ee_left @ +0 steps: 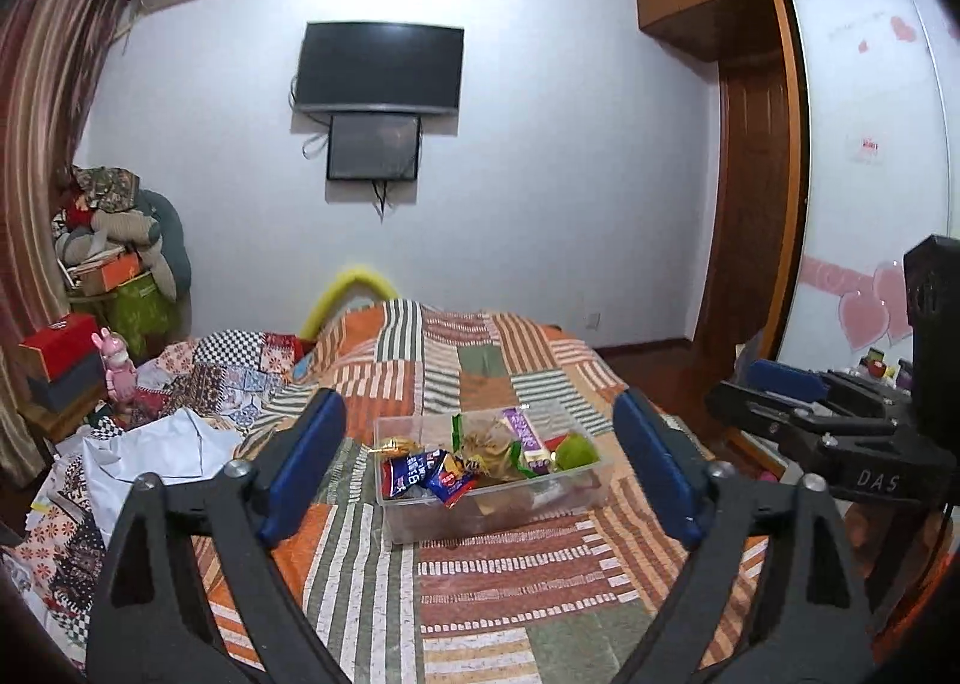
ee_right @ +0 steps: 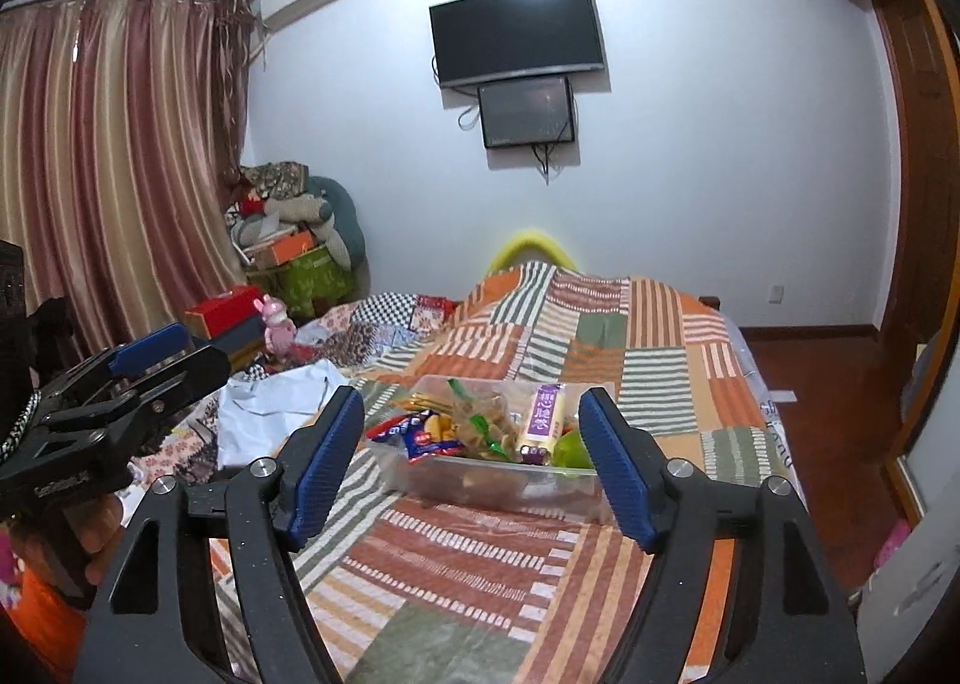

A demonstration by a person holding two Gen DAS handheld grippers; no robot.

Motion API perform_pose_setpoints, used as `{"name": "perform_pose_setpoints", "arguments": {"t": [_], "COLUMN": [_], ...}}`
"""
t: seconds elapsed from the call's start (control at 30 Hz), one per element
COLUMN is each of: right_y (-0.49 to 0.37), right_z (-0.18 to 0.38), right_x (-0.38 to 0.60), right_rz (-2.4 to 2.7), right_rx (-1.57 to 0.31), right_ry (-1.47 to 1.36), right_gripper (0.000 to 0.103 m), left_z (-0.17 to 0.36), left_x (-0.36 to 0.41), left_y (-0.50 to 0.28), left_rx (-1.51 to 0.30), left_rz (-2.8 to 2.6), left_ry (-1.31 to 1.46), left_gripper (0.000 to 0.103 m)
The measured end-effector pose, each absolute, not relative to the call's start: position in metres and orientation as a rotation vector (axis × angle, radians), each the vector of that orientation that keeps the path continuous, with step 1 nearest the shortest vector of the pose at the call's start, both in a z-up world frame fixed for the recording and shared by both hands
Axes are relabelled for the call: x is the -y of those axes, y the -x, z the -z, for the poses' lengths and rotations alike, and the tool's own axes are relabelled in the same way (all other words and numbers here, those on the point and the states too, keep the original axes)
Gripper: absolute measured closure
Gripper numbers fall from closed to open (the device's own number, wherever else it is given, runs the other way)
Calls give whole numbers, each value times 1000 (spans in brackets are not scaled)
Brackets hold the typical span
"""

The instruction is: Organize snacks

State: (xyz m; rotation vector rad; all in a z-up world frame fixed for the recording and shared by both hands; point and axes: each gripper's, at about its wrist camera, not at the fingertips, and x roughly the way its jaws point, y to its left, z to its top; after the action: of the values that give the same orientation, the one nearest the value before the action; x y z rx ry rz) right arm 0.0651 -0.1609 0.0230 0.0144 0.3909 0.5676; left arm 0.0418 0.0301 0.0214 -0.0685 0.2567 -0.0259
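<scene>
Blue-padded, the left claw [ee_left: 480, 468] and right claw [ee_right: 474, 462] both hang spread wide and empty above the bed [ee_left: 480, 594] — the right one stamped "DAS". Ahead, on the patchwork quilt, a clear plastic box [ee_left: 498, 510] holds jumbled snacks [ee_right: 480, 426] — a purple-labelled bar [ee_right: 545, 414] standing among them, its writing unreadable.

Snacks [ee_left: 456, 462] lie in a bin [ee_left: 492, 510] on the bed [ee_left: 510, 582]; television [ee_left: 379, 67] behind.
</scene>
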Motion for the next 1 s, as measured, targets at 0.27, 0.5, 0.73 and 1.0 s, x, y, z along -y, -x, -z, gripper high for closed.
{"name": "perform_pose_setpoints", "arguments": {"t": [0.27,0.5,0.73,1.0], "right_y": [-52,-43,-38,-35], "right_z": [-25,-28,-26,-24], "right_x": [162,161,160,163], "right_rz": [-559,-523,-519,-521], "right_rx": [-353,-309,-299,-298], "right_ry": [-26,-17,-8,-13], "right_gripper": [13,3,1,1], "left_z": [-23,-18,-15,-11], "left_x": [-27,-27,-27,-30], "left_y": [-24,-18,-19,-20], "left_rx": [-217,-215,-215,-226], "left_rz": [25,12,2,-1], "left_ry": [76,78,66,74], "left_gripper": [1,0,0,0]}}
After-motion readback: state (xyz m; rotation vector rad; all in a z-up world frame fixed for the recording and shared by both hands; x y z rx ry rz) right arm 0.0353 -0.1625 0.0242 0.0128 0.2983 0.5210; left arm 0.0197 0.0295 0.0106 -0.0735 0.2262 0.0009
